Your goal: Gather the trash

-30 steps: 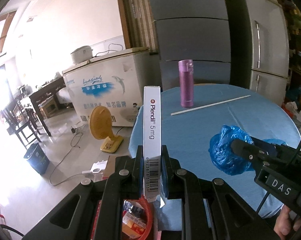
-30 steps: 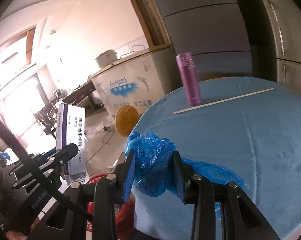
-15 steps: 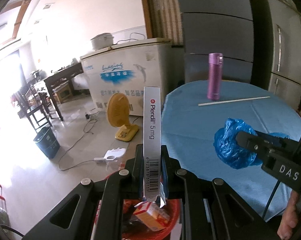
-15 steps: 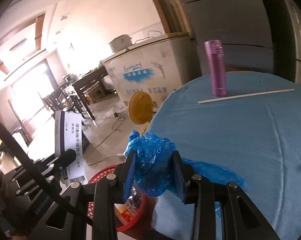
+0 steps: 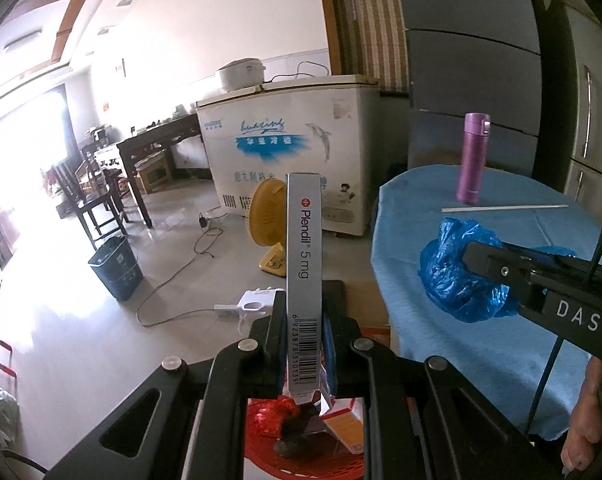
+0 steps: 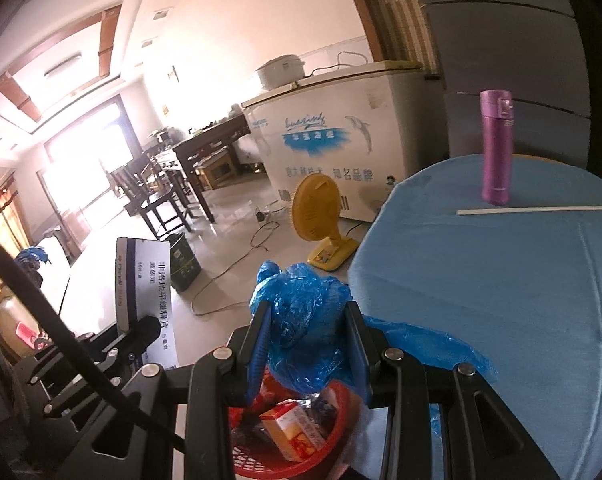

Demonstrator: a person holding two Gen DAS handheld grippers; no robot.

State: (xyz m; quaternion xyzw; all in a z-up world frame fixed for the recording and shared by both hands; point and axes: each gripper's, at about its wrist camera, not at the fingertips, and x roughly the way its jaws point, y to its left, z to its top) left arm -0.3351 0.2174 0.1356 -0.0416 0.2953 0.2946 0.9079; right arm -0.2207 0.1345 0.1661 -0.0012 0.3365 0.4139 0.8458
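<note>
Left tongs (image 5: 304,344) grip medicine box (image 5: 304,248); right tongs (image 6: 307,344) — blue bag (image 6: 305,320).

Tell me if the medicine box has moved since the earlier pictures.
Yes. The medicine box, shut in the left gripper, moved left off the blue table, over the red basket.

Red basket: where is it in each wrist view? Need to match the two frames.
Left wrist: red basket at bottom centre, mostly hidden behind the left tongs, below the pill box.
Right wrist: basket at bottom centre-left, under the right tongs and the blue bag.
Shared landmark: purple bottle upright on the blue table.
</note>
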